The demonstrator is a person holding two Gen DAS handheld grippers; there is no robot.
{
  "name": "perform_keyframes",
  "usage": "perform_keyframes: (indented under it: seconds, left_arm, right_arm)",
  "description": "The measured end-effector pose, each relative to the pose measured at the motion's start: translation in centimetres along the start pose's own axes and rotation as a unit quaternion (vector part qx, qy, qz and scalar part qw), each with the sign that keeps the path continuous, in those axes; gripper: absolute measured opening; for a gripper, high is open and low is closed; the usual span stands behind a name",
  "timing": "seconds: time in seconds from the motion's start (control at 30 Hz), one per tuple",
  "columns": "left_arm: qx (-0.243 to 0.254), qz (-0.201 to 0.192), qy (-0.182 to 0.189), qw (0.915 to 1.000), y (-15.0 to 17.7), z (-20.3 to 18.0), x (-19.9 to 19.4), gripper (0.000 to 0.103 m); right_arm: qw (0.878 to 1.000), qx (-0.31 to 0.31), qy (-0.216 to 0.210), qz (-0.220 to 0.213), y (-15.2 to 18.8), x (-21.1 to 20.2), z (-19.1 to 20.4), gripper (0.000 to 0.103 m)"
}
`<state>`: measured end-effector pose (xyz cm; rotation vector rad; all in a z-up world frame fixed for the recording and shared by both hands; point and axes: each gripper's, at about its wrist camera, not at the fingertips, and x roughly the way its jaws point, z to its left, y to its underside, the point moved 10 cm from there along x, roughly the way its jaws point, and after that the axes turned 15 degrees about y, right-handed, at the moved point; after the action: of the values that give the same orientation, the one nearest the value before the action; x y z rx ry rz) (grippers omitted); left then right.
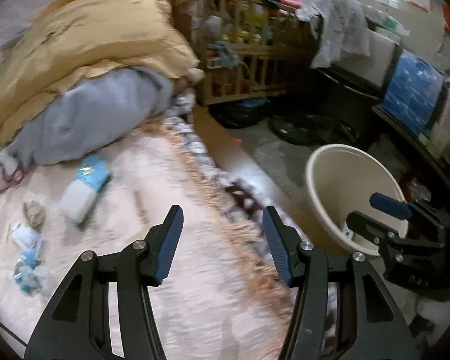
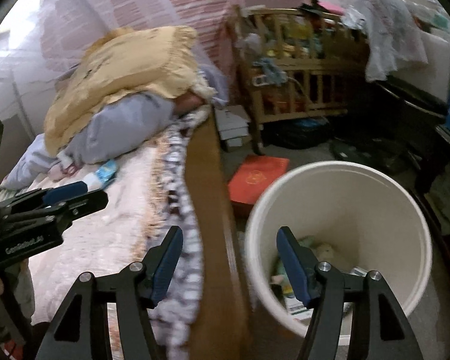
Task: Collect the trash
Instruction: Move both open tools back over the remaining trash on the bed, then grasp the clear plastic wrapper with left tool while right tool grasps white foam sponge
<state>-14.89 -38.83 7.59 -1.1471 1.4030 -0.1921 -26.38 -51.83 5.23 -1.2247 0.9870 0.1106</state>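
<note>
blurred bedspread (image 1: 165, 210) litter (image 1: 27, 258) unreadable; bin (image 2: 339, 234) contents half-hidden behind right tool (image 2: 229, 234).

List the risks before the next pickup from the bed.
1. The small wrappers lie loose on the soft pink blanket; the open left claw might pinch fabric along with them.
2. The bin stands on the floor past the bed's wooden edge, so a released piece may land outside it.

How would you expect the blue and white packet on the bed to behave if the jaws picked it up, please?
The blue and white packet looks like a soft, flat wrapper, so it is probably light and would flex or crumple. Its glossy blue end suggests a slippery film. Lying on the plush pink bedspread, it may sink when pressed.
</note>
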Motion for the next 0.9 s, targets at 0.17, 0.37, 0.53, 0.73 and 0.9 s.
perform_keyframes:
  seconds: [0.17, 0.37, 0.53, 0.73, 0.9]
  left_arm:
    - [-0.025, -0.007, -0.026, 0.9993, 1.3, 3.9, -2.4, 0.054]
    - [-0.055, -0.009, -0.058, 0.9967, 3.5, 8.8, -5.0, 0.054]
    - [-0.08, -0.011, -0.078, 0.9937, 5.5, 12.3, -7.4, 0.054]
    - [-0.112, -0.013, -0.099, 0.9886, 8.2, 16.8, -10.3, 0.054]
    - [-0.155, -0.007, -0.111, 0.9817, 11.1, 20.7, -11.8, 0.054]
  right_arm:
    - [0.999, -0.02, -0.036, 0.007, 0.4, -0.1, 5.1, 0.065]
    - [0.995, -0.063, -0.07, 0.015, 1.2, -0.1, 11.5, 0.067]
    - [0.991, -0.094, -0.096, 0.023, 2.0, 0.1, 16.3, 0.068]
    - [0.984, -0.131, -0.115, 0.032, 3.0, 0.4, 20.6, 0.068]
    - [0.98, -0.151, -0.125, 0.043, 3.6, 1.2, 22.9, 0.068]
